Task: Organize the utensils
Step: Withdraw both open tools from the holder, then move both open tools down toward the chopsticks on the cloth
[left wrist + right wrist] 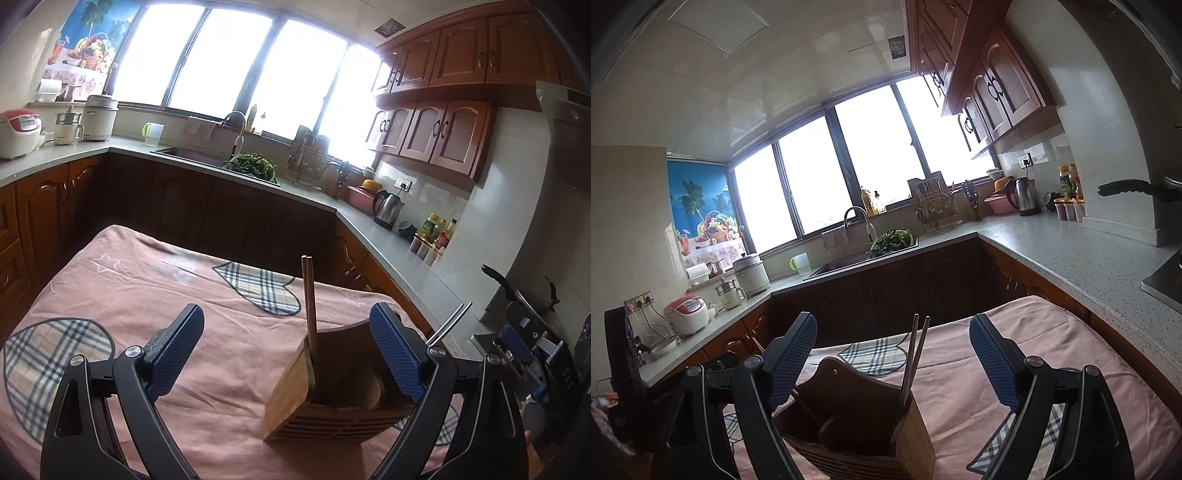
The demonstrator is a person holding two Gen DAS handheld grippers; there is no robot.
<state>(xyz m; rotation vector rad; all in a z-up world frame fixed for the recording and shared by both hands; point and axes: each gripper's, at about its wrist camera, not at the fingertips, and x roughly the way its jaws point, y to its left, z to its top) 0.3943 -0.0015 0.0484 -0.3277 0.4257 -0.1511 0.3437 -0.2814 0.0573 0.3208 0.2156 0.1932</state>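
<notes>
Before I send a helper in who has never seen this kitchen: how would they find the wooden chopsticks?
Go to the table under the pink cloth in the middle of the kitchen. On it stands a wooden holder, and the wooden chopsticks stand upright in one corner of it. They are brown, while the other pair in the holder is shiny metal.

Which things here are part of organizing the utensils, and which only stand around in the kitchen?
Part of the job: wooden utensil holder, wooden chopsticks, metal chopsticks, both standing in the holder.

Just standing about: kettle, rice cooker, greens by the sink, dish rack, sauce bottles.
</notes>
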